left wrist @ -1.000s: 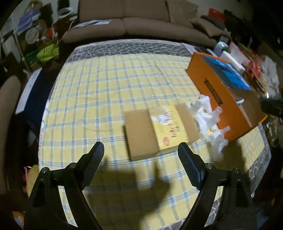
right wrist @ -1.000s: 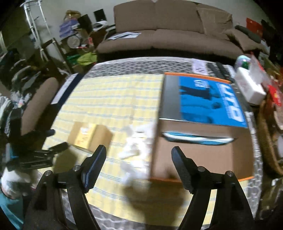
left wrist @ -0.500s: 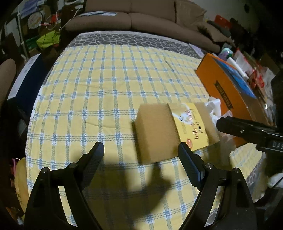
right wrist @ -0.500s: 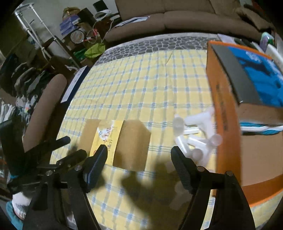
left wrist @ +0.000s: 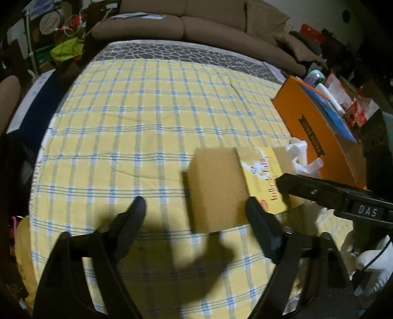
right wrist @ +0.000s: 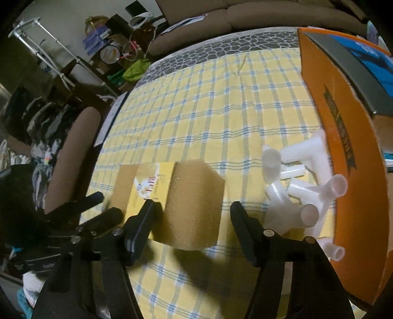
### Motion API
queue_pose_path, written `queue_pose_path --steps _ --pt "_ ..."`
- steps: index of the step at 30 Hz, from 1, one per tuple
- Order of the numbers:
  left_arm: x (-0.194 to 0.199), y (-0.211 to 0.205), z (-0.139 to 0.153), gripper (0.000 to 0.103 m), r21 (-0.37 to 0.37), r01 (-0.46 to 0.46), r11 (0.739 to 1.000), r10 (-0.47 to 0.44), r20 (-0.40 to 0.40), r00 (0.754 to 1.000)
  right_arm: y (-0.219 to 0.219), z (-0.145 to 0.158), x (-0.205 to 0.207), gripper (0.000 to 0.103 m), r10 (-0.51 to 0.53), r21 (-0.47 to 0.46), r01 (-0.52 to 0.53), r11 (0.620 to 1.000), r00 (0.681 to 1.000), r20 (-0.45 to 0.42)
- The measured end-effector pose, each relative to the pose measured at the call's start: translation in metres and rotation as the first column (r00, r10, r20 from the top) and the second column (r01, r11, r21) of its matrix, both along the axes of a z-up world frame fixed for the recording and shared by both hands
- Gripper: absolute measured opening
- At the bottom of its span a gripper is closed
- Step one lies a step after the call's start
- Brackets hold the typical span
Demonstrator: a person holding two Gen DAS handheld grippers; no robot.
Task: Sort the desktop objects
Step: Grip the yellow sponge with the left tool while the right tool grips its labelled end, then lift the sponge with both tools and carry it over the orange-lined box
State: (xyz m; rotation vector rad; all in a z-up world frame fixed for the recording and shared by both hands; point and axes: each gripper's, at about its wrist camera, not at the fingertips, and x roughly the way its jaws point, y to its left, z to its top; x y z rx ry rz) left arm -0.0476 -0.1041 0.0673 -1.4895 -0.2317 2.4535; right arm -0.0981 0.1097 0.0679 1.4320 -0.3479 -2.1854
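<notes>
A brown cardboard box with a yellow label [left wrist: 221,186] lies on the yellow checked tablecloth [left wrist: 137,127]; it also shows in the right wrist view [right wrist: 186,203]. My left gripper [left wrist: 196,211] is open and empty, just short of the box's near left end. My right gripper [right wrist: 191,216] is open, its fingers level with the box's near right end, and its finger [left wrist: 319,189] reaches over the label in the left wrist view. A heap of white plastic pipe connectors [right wrist: 299,189] lies between the box and an orange shoebox [right wrist: 343,137].
The orange shoebox [left wrist: 316,137] with a blue-and-grey lid stands along the table's right side. A brown sofa [left wrist: 196,22] is behind the table. A brown chair [right wrist: 71,159] and clutter stand to the left. My left gripper [right wrist: 98,208] shows in the right wrist view.
Both grippers have come closer to the brown box from opposite sides. The right gripper swung left from the shoebox to the box. Nothing has been gripped.
</notes>
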Motion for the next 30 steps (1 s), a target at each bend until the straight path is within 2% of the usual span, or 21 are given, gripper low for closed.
queue_pose_path --steps 2,4,6,7,10,14,18,21,25,30 --pt "0.000 -0.001 0.001 0.050 0.056 0.011 0.998 -0.011 0.011 1.000 -0.003 0.000 0.000 0.050 0.013 -0.035 -0.013 0.999 1.000 0.012" --pt "0.001 0.002 0.001 0.046 0.065 0.016 0.998 -0.016 0.012 1.000 -0.005 0.001 0.001 0.050 0.018 -0.028 -0.017 0.999 1.000 0.006" --pt "0.002 0.005 0.003 0.033 0.072 0.025 0.997 -0.026 0.009 1.000 -0.005 0.002 0.001 0.050 0.021 -0.030 -0.021 0.999 1.000 0.008" --pt "0.002 0.006 0.003 0.032 0.083 0.031 0.996 -0.032 0.009 0.999 -0.005 0.002 0.001 0.050 0.022 -0.032 -0.022 0.999 1.000 0.008" --pt "0.005 0.007 0.005 0.032 0.072 0.029 0.997 -0.029 0.006 1.000 -0.005 0.006 0.004 0.049 0.028 -0.032 -0.028 0.999 1.000 -0.004" --pt "0.010 0.004 0.010 0.031 0.122 0.016 0.992 -0.017 0.007 1.000 -0.005 0.014 0.009 0.049 0.031 -0.031 -0.032 0.999 0.999 -0.024" --pt "0.020 0.014 0.033 0.030 0.113 0.036 0.993 -0.032 -0.038 0.999 0.000 0.035 0.015 0.050 0.034 -0.028 -0.036 0.999 0.997 -0.064" --pt "0.026 0.026 0.055 0.029 0.143 0.046 0.989 -0.036 -0.068 0.997 0.011 0.055 0.021 0.050 0.026 -0.030 -0.029 0.999 0.995 -0.094" --pt "0.031 0.061 0.092 0.030 0.159 0.099 0.982 -0.082 -0.115 0.990 0.038 0.085 0.030 0.050 0.002 -0.008 -0.003 1.000 0.990 -0.138" --pt "0.031 0.126 0.131 0.030 0.153 0.189 0.970 -0.164 -0.163 0.973 0.097 0.126 0.041 0.052 -0.063 -0.007 0.063 0.998 0.980 -0.191"
